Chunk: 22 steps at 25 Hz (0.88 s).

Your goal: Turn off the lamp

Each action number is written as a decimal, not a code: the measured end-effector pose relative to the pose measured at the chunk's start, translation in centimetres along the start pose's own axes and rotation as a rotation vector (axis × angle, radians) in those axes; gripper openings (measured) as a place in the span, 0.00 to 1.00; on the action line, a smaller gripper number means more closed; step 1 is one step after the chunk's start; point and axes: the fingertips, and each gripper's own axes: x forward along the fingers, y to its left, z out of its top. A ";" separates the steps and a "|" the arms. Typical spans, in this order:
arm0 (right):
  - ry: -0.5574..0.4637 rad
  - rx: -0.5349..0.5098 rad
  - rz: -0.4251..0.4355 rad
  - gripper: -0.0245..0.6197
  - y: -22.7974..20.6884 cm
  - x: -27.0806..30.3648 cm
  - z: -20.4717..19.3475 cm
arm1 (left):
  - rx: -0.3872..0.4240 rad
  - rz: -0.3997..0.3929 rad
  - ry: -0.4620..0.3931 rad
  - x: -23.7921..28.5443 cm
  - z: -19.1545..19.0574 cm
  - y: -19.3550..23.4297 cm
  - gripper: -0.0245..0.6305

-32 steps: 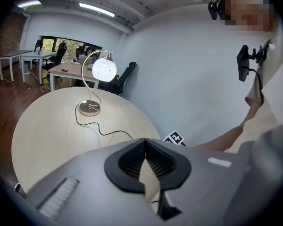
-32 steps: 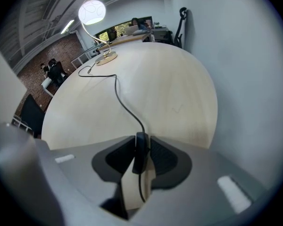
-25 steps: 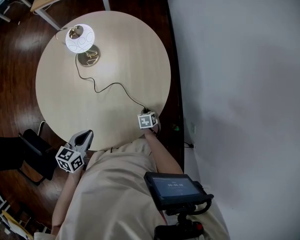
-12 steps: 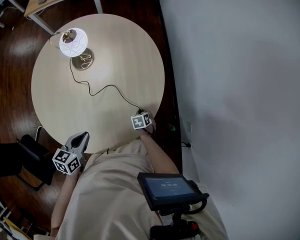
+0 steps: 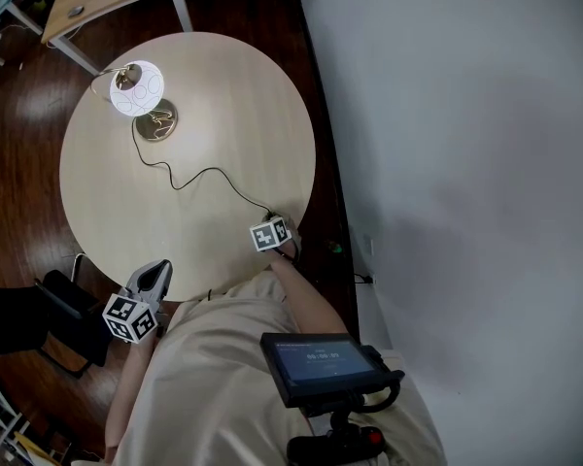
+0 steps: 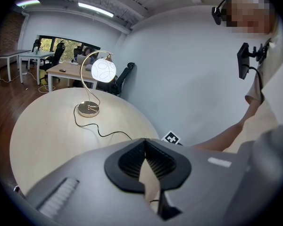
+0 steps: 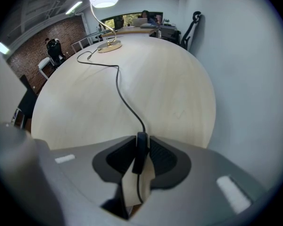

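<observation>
The lamp (image 5: 136, 88) stands on the far side of the round desk (image 5: 223, 95). Its ball glows white. Its black cord (image 5: 204, 171) runs across the desk to the near edge. There the right claw (image 7: 140, 144) points down and pinches the little black switch (image 7: 139, 157) on the cord. The left claw (image 6: 144, 142) is closed with nothing in it. It is by the desk's near edge, well apart from the cord.

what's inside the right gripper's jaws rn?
The black inline switch on the lamp cord, gripped between both pads of the right gripper. The pads cover the switch's sides, so its button cannot be seen.
</observation>
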 end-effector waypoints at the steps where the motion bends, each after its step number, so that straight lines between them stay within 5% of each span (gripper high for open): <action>1: 0.003 -0.004 -0.002 0.18 0.0 0.1 0.0 | 0.000 0.000 -0.001 0.0 0.0 0.0 0.04; 22: 0.002 -0.051 -0.007 0.18 0.1 0.1 0.0 | -0.001 0.020 -0.015 -0.9 -0.4 -0.3 0.04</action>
